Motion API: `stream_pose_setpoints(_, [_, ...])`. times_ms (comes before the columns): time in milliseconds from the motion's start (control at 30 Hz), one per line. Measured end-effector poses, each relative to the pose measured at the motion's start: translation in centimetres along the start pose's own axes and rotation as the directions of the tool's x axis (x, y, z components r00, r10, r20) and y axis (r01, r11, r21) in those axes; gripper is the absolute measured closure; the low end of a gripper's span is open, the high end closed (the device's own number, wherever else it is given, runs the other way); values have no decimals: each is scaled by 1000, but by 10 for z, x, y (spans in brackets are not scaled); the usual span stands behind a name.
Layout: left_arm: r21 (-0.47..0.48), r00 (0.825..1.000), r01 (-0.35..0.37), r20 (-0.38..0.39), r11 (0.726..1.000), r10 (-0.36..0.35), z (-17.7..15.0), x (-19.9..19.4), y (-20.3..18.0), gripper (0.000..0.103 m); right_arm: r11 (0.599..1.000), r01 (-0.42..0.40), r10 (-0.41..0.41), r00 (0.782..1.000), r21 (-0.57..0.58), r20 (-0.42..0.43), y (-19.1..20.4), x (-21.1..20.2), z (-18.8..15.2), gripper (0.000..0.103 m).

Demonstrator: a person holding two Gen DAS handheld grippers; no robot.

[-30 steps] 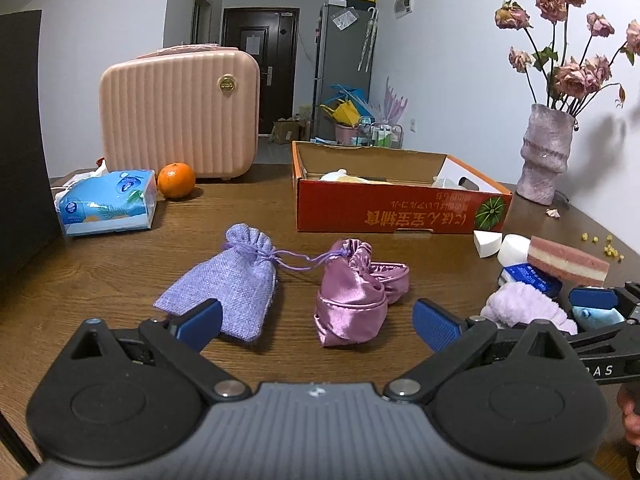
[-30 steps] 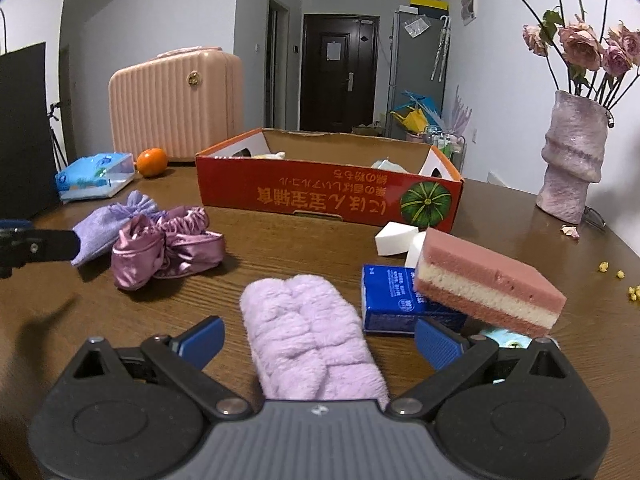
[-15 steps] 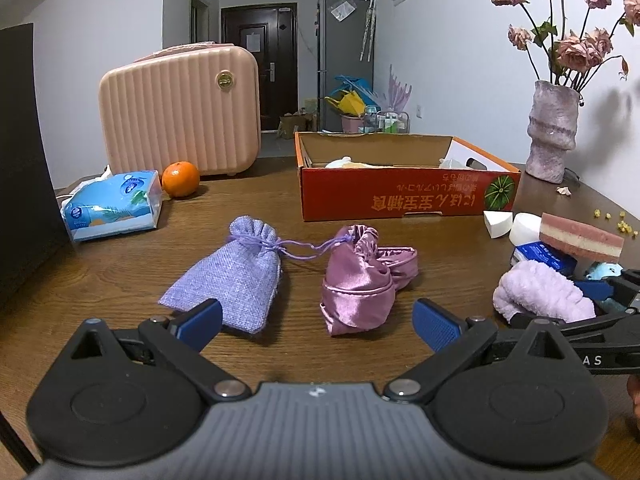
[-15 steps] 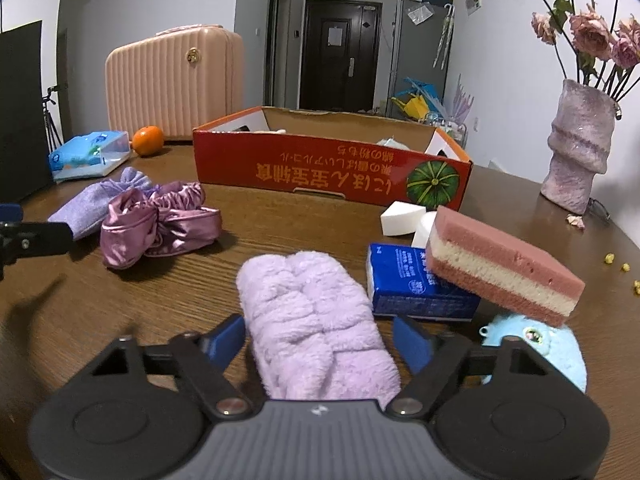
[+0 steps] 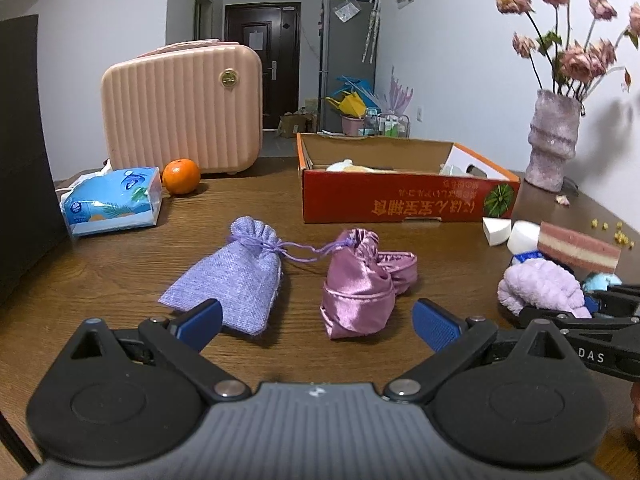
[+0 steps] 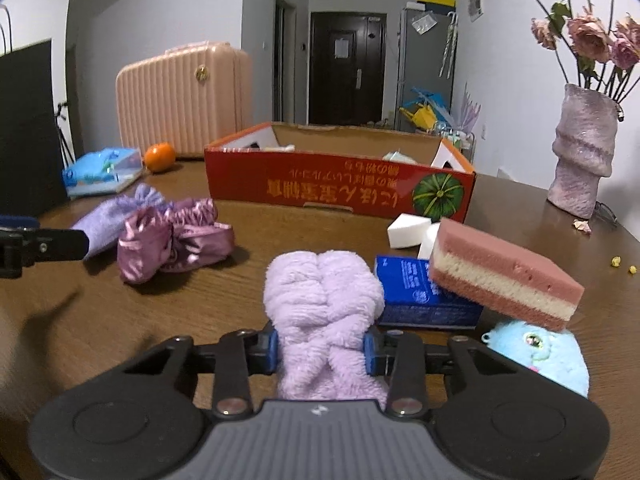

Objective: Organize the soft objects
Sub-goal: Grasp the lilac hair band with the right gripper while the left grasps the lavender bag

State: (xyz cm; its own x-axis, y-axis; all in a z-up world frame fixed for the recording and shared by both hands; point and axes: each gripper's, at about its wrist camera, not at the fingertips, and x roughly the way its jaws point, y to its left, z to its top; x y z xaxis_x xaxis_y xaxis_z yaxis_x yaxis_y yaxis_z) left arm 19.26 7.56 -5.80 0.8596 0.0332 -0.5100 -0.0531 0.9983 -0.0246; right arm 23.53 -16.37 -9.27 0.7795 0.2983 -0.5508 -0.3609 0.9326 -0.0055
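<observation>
My right gripper (image 6: 320, 350) is shut on a fluffy lilac towel roll (image 6: 322, 292) that lies on the wooden table; it also shows in the left wrist view (image 5: 540, 290). My left gripper (image 5: 316, 322) is open and empty, just short of a lavender drawstring pouch (image 5: 236, 274) and a pink satin pouch (image 5: 358, 290). A red cardboard box (image 6: 340, 188) stands behind, open at the top, with a few items inside. A pink-and-white layered sponge (image 6: 504, 276), a blue packet (image 6: 416, 292) and a light blue plush toy (image 6: 544, 354) lie right of the towel.
A pink suitcase (image 5: 184, 106), an orange (image 5: 181, 176) and a tissue pack (image 5: 112, 202) sit at the back left. A vase of dried roses (image 6: 582, 160) stands at the back right. White sponge wedges (image 6: 408, 226) lie before the box. A black panel (image 5: 24, 160) borders the left.
My right gripper's fingers have closed from wide open onto the lilac towel roll. My left gripper stays open and has barely moved.
</observation>
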Motion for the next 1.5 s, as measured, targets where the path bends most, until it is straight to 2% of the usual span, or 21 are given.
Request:
stream_pose_setpoints(267, [-8, 999, -39, 22, 999, 39, 10, 1, 22, 0, 1000, 2, -3, 997, 9, 72, -2, -10, 2, 69])
stream_pose_setpoints(533, [-35, 992, -125, 18, 991, 126, 22, 21, 52, 0, 999, 31, -34, 993, 23, 110, -5, -11, 3, 69])
stream_pose_setpoints(800, [-14, 994, -105, -8, 994, 105, 37, 52, 60, 0, 997, 65, -69, 990, 33, 124, -8, -8, 2, 69])
stream_pose_setpoints(933, [-6, 997, -59, -47, 998, 59, 36, 73, 59, 0, 996, 81, -85, 989, 35, 122, -9, -5, 2, 69])
stream_pose_setpoints(1133, [-11, 992, -31, -124, 999, 29, 32, 102, 64, 0, 995, 90, -95, 987, 44, 128, -11, -4, 2, 69])
stream_pose_setpoints(1367, [-49, 979, -42, -201, 998, 32, 26, 123, 75, 0, 995, 90, -96, 986, 44, 137, -11, -5, 2, 69])
stream_pose_setpoints(1500, [-26, 979, -55, -200, 998, 49, 23, 124, 73, 0, 995, 92, -97, 985, 45, 142, -11, -6, 2, 69])
